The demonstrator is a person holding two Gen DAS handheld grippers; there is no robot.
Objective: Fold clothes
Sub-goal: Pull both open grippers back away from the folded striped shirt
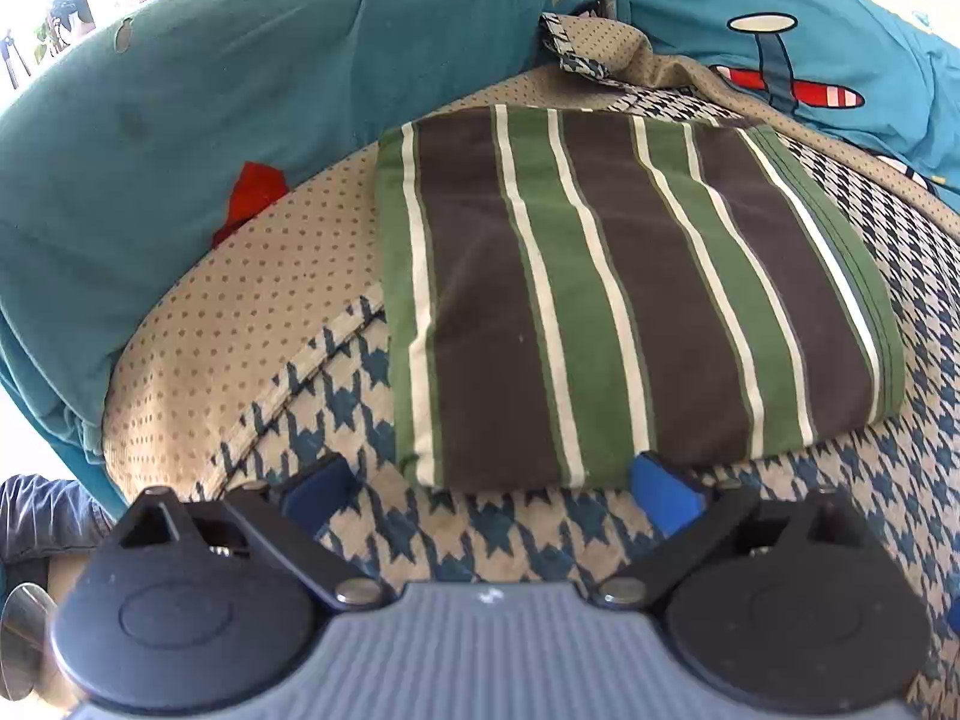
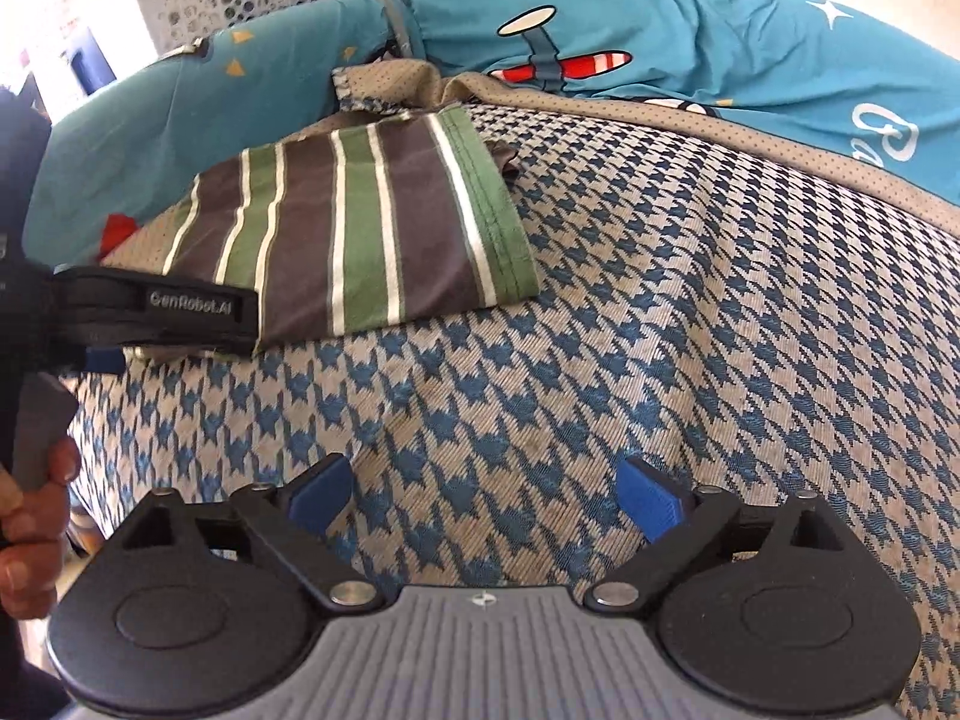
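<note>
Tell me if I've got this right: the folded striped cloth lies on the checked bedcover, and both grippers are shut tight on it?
Not quite. The folded striped cloth does lie on the checked bedcover, but neither gripper is shut on it. The left wrist view shows the left gripper open at the cloth's near edge; the right wrist view shows the right gripper open over bare bedcover.

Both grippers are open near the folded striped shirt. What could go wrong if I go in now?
The left gripper sits at the striped shirt's near edge; closing may also pinch the houndstooth cover beneath. Lifting by that edge alone could undo the fold. The right gripper hovers over bare cover, offering no support.
</note>
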